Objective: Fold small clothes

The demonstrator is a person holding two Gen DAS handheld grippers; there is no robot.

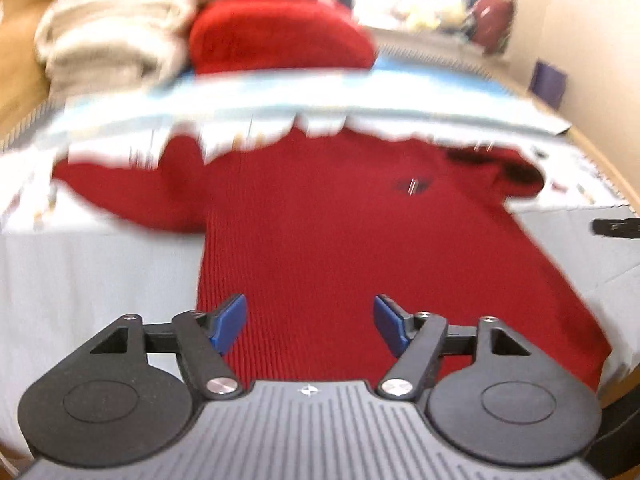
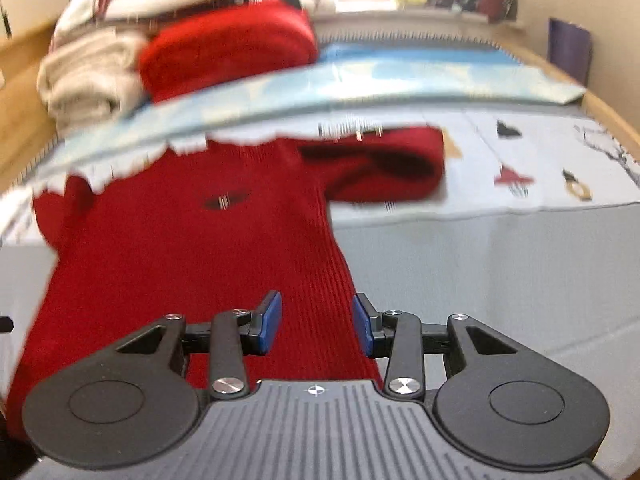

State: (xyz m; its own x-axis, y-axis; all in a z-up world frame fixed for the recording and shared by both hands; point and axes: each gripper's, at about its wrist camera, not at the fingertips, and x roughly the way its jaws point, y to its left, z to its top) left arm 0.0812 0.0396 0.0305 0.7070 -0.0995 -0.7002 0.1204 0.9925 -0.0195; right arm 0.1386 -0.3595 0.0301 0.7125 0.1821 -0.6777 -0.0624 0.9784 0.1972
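Red sweater [image 1: 340,240] lies spread flat mid-frame on the pale bed [image 1: 100,280], ready for folding; left tongs [image 1: 308,324] and right tongs [image 2: 317,322] spread, pinching nothing.

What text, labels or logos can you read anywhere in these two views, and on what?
None readable.
Red sweater: small dark chest emblem, too blurred to read.
Printed sheet: small pictures only, no legible words.

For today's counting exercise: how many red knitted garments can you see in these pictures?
2. A red sweater lies spread flat on the bed; a folded red garment sits behind it beside the cream pile. Others may be hidden.
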